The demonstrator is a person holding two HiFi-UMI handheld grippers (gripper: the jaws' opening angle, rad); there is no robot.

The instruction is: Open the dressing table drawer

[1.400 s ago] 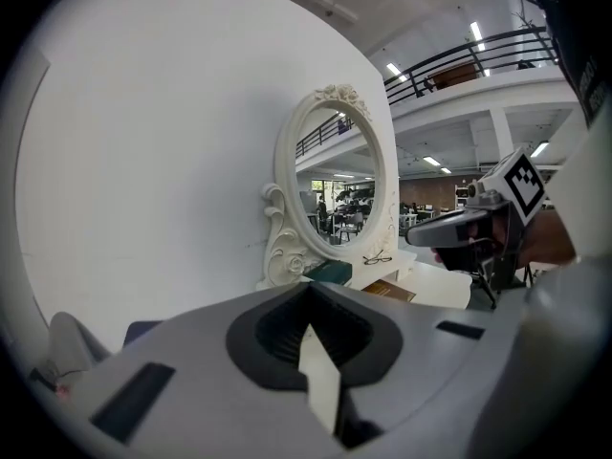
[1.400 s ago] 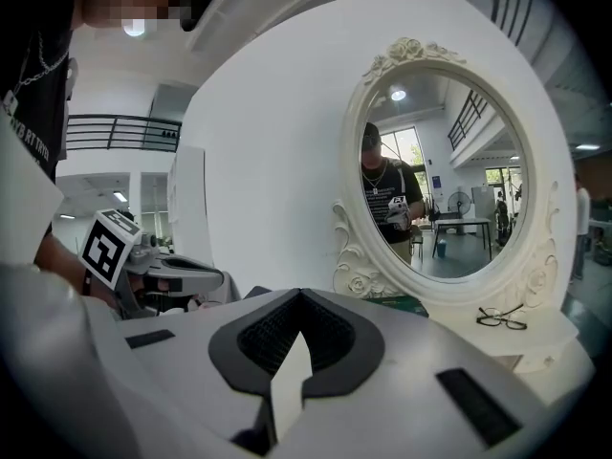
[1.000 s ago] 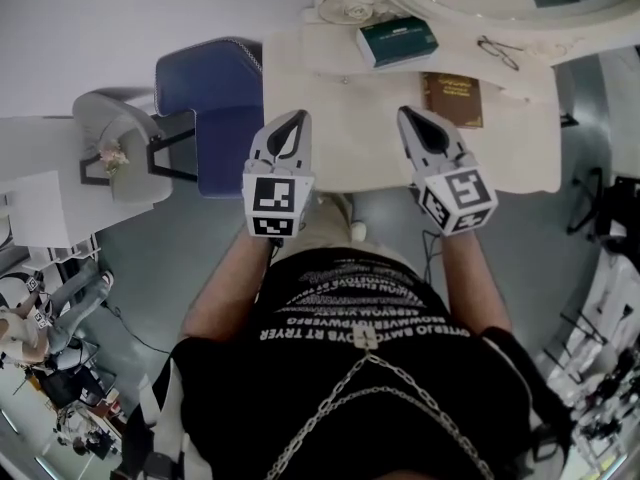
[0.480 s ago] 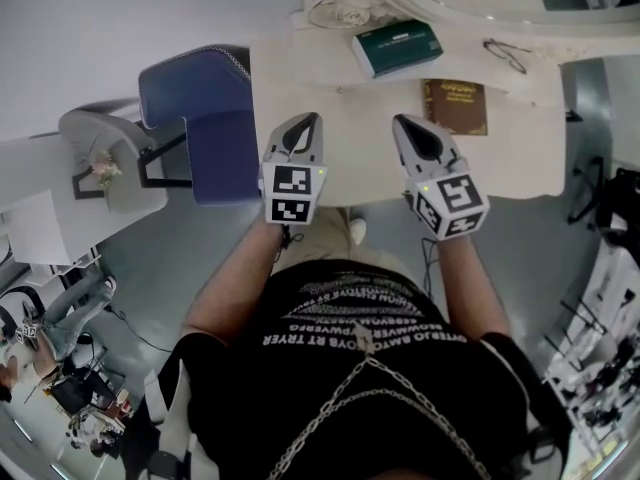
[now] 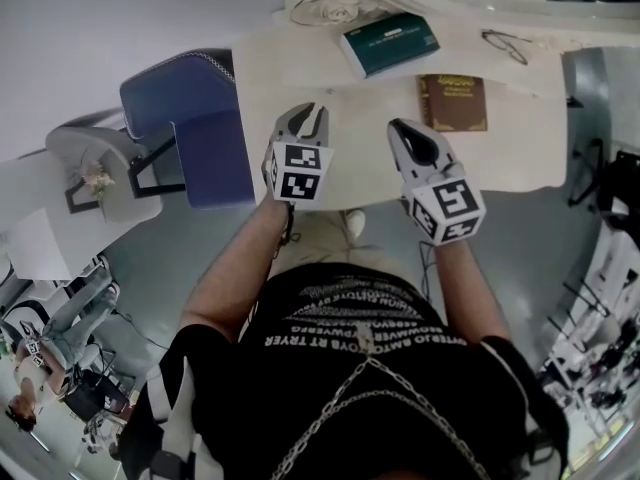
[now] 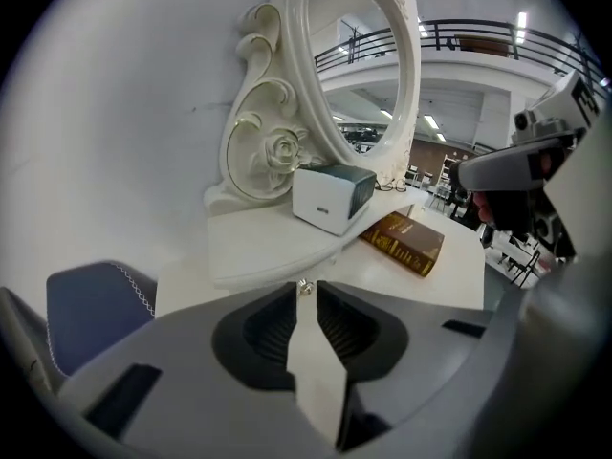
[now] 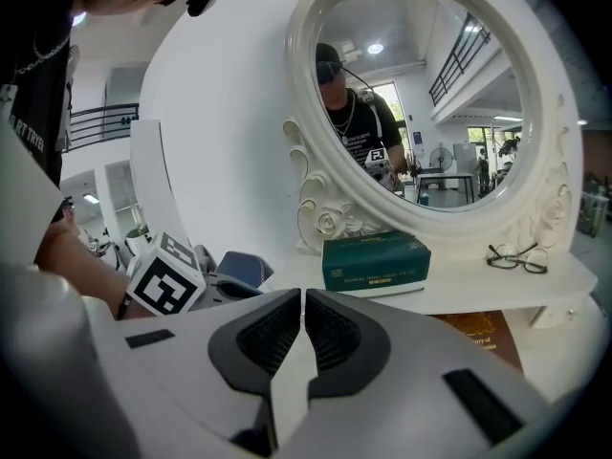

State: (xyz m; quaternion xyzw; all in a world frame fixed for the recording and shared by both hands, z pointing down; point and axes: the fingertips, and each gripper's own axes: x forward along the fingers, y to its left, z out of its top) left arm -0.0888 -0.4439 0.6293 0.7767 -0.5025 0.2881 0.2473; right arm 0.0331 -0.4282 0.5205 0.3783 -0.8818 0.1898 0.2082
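I looked steeply down from the head | gripper cameras sat low, close, facing the mirror | all shared dressing table, green box

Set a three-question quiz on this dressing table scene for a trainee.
1. Fill in: on the shelf, to the right of the green box, lies a pair of ____.
2. The brown book lies: A on that shelf; B on the table top in front of it; C on a chair.
3. True or false: the right gripper has its jaws together with nothing between them.
Key: 1 glasses. 2 B. 3 true.
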